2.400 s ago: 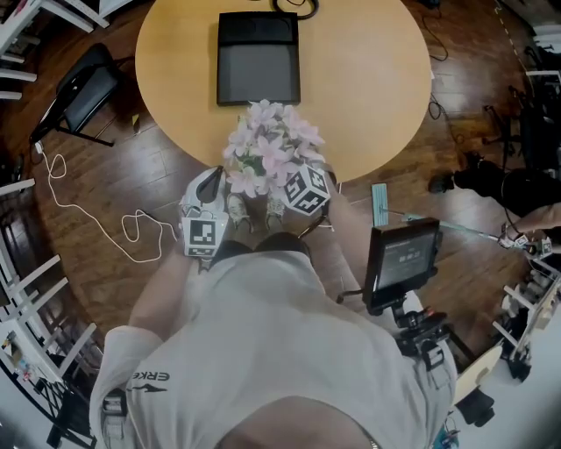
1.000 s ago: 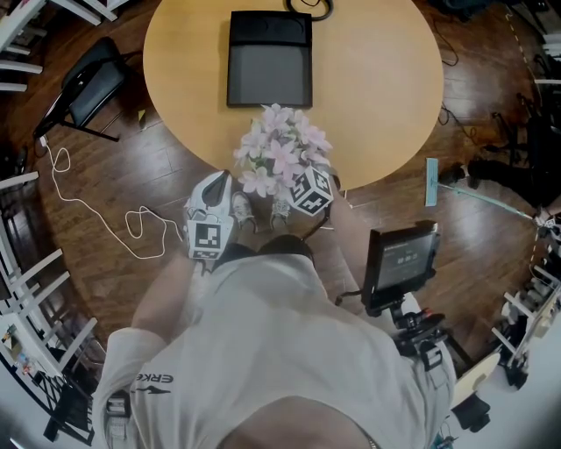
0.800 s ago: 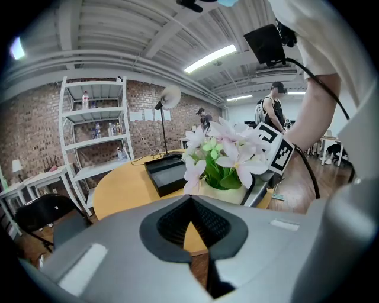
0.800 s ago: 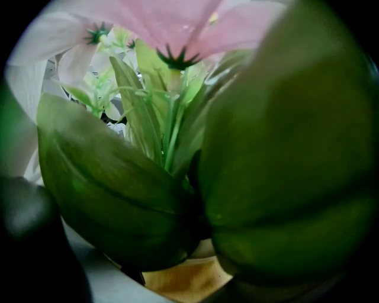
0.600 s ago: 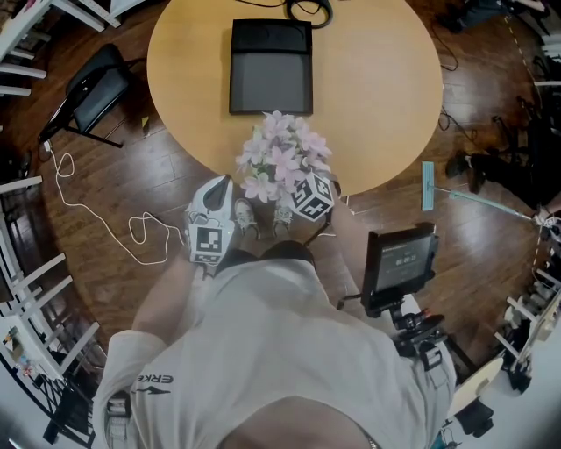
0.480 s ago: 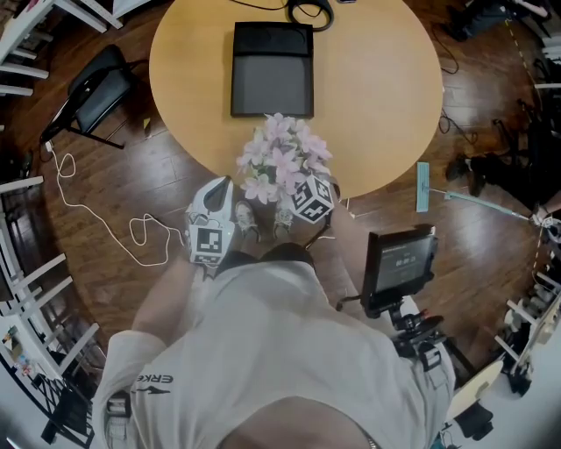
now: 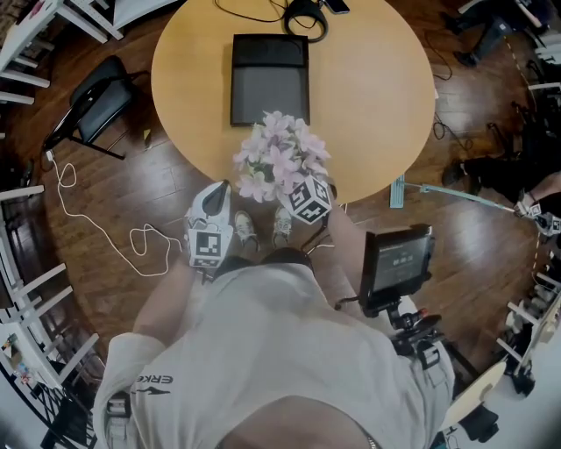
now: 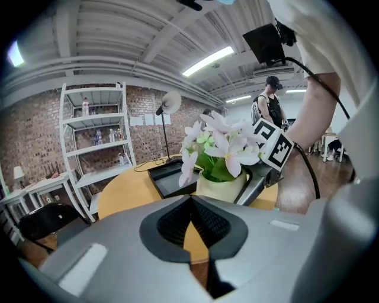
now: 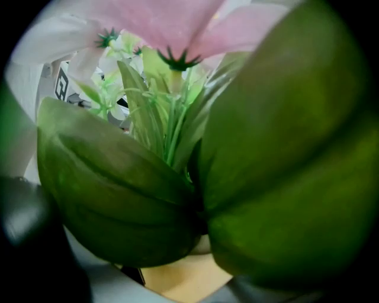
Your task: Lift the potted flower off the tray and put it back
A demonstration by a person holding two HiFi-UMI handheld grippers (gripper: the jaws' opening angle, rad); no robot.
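Observation:
The potted flower (image 7: 280, 158), pink-white blooms in a cream pot (image 8: 220, 184), hangs in the air above the near edge of the round wooden table (image 7: 368, 96). My right gripper (image 7: 302, 197) is shut on the pot from the right; its fingers (image 8: 256, 184) clamp the pot's side. Green leaves (image 9: 177, 195) and petals fill the right gripper view and hide the jaws. The black tray (image 7: 269, 79) lies empty further back on the table. My left gripper (image 7: 217, 188) hovers left of the pot, shut on nothing.
Headphones and a cable (image 7: 302, 16) lie at the table's far edge. A black chair (image 7: 88, 101) and a white cord (image 7: 131, 237) are on the floor at left, a monitor on a stand (image 7: 394, 263) at right. White shelves (image 8: 95, 142) and a person (image 8: 269, 106) stand beyond the table.
The flower stays clamped in my right gripper at the table's near edge. The head view has drifted, so table and tray sit lower in frame. A pale pole on the right floor has swung.

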